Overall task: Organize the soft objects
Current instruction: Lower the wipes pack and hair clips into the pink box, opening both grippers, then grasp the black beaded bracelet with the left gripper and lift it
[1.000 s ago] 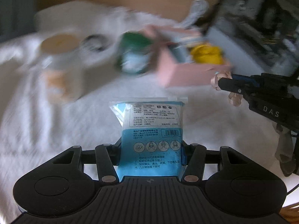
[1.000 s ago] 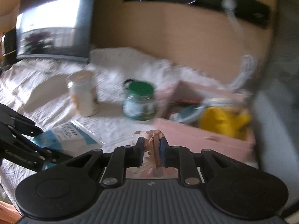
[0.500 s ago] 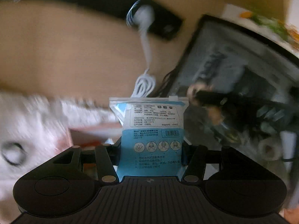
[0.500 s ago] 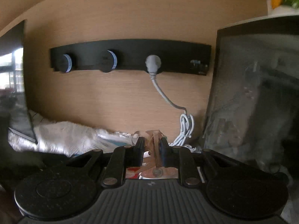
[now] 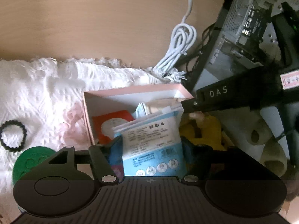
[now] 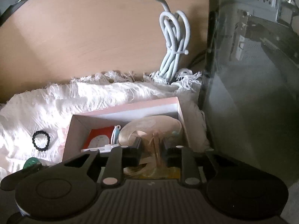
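- mask packet (image 5: 152, 140), blue and white with printed text, stands tilted between my left fingers, its top leaning toward one o'clock over the pink box (image 5: 130, 91).
- my left gripper (image 5: 151, 149) has jaws that are opening; the packet sits between them, and the pads look clear of its sides, though the right one is dark and hard to read.
- the pink box lies on the white fringed cloth (image 5: 46, 85), at twelve o'clock from my left fingers; inside it i see a red card (image 5: 112, 119) at the nine o'clock side and pale soft things toward the far right corner.
- a yellow soft item (image 5: 207, 130) shows at three o'clock of the packet, partly hidden.
- my right gripper (image 6: 151, 150) points down into the same box (image 6: 123, 110); its jaws are opening, with a thin peach-coloured strip (image 6: 156, 149) between them. it seems loose between the pads, but i cannot tell for sure.
- in the left view, the right gripper's black finger comes in from three o'clock over the box's right corner.
- a black hair tie (image 6: 41, 141) lies on the cloth at nine o'clock of the box, well apart from it.
- a green lid (image 5: 31, 160) sits near my left gripper at eight o'clock.
- a bundled white cable (image 6: 174, 44) hangs at twelve o'clock behind the box, against the wooden panel (image 6: 93, 37).
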Available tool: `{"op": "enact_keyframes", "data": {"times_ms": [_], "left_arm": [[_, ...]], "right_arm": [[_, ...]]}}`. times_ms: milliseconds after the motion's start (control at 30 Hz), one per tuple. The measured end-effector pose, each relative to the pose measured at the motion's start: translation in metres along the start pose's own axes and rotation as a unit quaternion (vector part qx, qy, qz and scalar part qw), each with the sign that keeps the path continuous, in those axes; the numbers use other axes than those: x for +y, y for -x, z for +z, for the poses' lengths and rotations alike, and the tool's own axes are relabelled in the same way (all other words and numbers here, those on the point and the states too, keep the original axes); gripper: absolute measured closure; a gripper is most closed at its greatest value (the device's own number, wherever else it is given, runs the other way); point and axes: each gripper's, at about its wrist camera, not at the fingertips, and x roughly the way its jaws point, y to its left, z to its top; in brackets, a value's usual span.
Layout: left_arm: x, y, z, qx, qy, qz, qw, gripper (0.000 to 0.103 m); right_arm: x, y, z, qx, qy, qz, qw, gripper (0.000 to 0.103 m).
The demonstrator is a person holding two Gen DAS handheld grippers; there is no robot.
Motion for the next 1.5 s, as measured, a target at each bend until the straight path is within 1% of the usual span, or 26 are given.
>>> {"op": "enact_keyframes", "data": {"times_ms": [67,133,200,267,333,367,400,433,500,567,600,667,733,767,800,833,867,933,1000,1100,1200,1333,1400,1433,1467,1500], "left_arm": [[0.001,0.004,0.001,-0.003,-0.001,0.001,1.0,0.033],[0.003,0.019,0.008,-0.023,0.006,-0.007,0.9997,0.033],[0.011,0.043,0.017,-0.048,0.028,-0.03,0.998,0.033],[0.017,0.062,0.027,-0.063,0.06,-0.057,0.9946,0.033],[0.029,0.082,0.04,-0.071,0.09,-0.079,0.9903,0.033],[0.034,0.091,0.046,-0.072,0.097,-0.081,0.9893,0.033],[0.041,0.102,0.054,-0.073,0.093,-0.081,0.9897,0.033],[0.048,0.115,0.062,-0.076,0.073,-0.073,0.9917,0.033],[0.062,0.133,0.075,-0.081,0.031,-0.041,0.9954,0.033],[0.077,0.128,0.091,-0.037,-0.021,-0.014,0.999,0.033],[0.084,0.118,0.098,0.001,-0.048,-0.004,0.9988,0.033],[0.095,0.097,0.101,0.066,-0.087,0.016,0.9939,0.033],[0.107,0.074,0.097,0.116,-0.119,0.051,0.9847,0.033],[0.116,0.058,0.095,0.148,-0.121,0.079,0.9783,0.033],[0.127,0.046,0.091,0.173,-0.109,0.099,0.9739,0.033],[0.14,0.034,0.088,0.195,-0.087,0.112,0.9704,0.033],[0.153,0.025,0.086,0.207,-0.063,0.12,0.9688,0.033],[0.168,0.011,0.084,0.213,-0.036,0.143,0.9659,0.033],[0.175,0.0,0.082,0.221,-0.028,0.158,0.9619,0.033],[0.184,-0.018,0.079,0.251,0.005,0.15,0.9562,0.033],[0.188,-0.026,0.075,0.271,0.029,0.153,0.95,0.034],[0.199,-0.029,0.07,0.27,0.087,0.161,0.9453,0.034],[0.206,-0.033,0.065,0.273,0.119,0.164,0.9404,0.036],[0.209,-0.033,0.063,0.272,0.13,0.165,0.9392,0.036],[0.209,-0.033,0.063,0.266,0.133,0.168,0.9401,0.038],[0.209,-0.033,0.063,0.267,0.133,0.173,0.9385,0.04]], "right_arm": [[0.001,0.009,0.005,-0.005,-0.006,0.02,1.0,0.072],[0.003,0.033,0.008,-0.032,-0.005,0.041,0.999,0.07],[0.005,0.061,0.009,-0.071,0.0,0.041,0.997,0.062],[0.007,0.089,0.01,-0.11,0.008,0.039,0.993,0.047],[0.009,0.113,0.008,-0.129,0.013,0.044,0.991,0.045],[0.01,0.12,0.007,-0.132,0.016,0.046,0.99,0.045],[0.012,0.128,0.003,-0.135,0.023,0.05,0.989,0.044],[0.014,0.134,-0.004,-0.143,0.036,0.057,0.987,0.044],[0.02,0.14,-0.019,-0.151,0.052,0.051,0.986,0.043],[0.025,0.14,-0.036,-0.14,0.071,0.061,0.986,0.043],[0.026,0.141,-0.045,-0.137,0.08,0.068,0.985,0.043],[0.031,0.134,-0.064,-0.125,0.094,0.079,0.985,0.043],[0.036,0.121,-0.081,-0.102,0.1,0.076,0.987,0.043],[0.038,0.114,-0.092,-0.089,0.103,0.076,0.988,0.043],[0.04,0.108,-0.101,-0.08,0.105,0.076,0.988,0.043],[0.042,0.102,-0.109,-0.071,0.108,0.075,0.989,0.043],[0.045,0.099,-0.117,-0.063,0.112,0.071,0.989,0.043],[0.052,0.09,-0.13,-0.05,0.126,0.058,0.989,0.043],[0.054,0.088,-0.138,-0.04,0.132,0.052,0.989,0.043],[0.056,0.086,-0.143,-0.032,0.122,0.053,0.991,0.043],[0.057,0.087,-0.147,-0.029,0.108,0.052,0.992,0.043],[0.054,0.09,-0.153,-0.033,0.094,0.059,0.993,0.043],[0.054,0.089,-0.155,-0.034,0.087,0.06,0.994,0.043],[0.054,0.088,-0.156,-0.036,0.082,0.061,0.994,0.043],[0.054,0.088,-0.157,-0.039,0.078,0.062,0.994,0.043],[0.053,0.088,-0.159,-0.043,0.075,0.064,0.994,0.043]]}}
